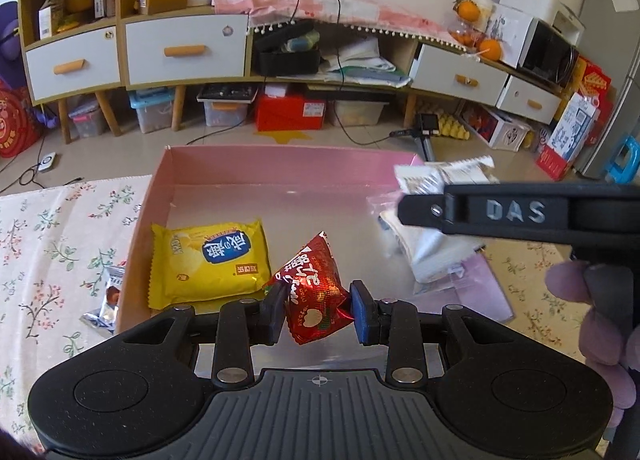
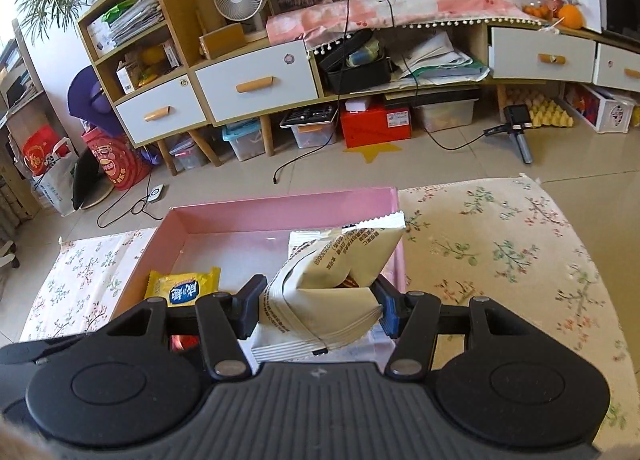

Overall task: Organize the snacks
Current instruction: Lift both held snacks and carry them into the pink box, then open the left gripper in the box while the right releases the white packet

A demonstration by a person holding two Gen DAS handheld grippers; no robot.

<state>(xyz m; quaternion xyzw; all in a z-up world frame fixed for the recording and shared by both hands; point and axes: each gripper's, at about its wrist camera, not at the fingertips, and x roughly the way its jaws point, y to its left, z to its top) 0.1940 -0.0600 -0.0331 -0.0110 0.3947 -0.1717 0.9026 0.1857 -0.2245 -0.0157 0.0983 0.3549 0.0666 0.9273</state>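
Observation:
A pink box (image 1: 280,163) stands open on the floral tablecloth; it also shows in the right wrist view (image 2: 280,211). A yellow snack packet (image 1: 210,260) lies inside it at the left, also visible in the right wrist view (image 2: 182,286). My left gripper (image 1: 318,310) is shut on a red snack packet (image 1: 314,300) and holds it over the box's near side. My right gripper (image 2: 316,310) is shut on a cream-white snack packet (image 2: 336,276) over the box's right part. In the left wrist view that gripper (image 1: 520,215) and its packet (image 1: 436,248) are at the right.
A small silver-blue packet (image 1: 106,300) lies on the floral cloth (image 1: 60,252) left of the box. A clear bag (image 1: 460,280) lies under the white packet. The cloth extends to the right of the box (image 2: 500,260). Cabinets and storage bins stand beyond the table.

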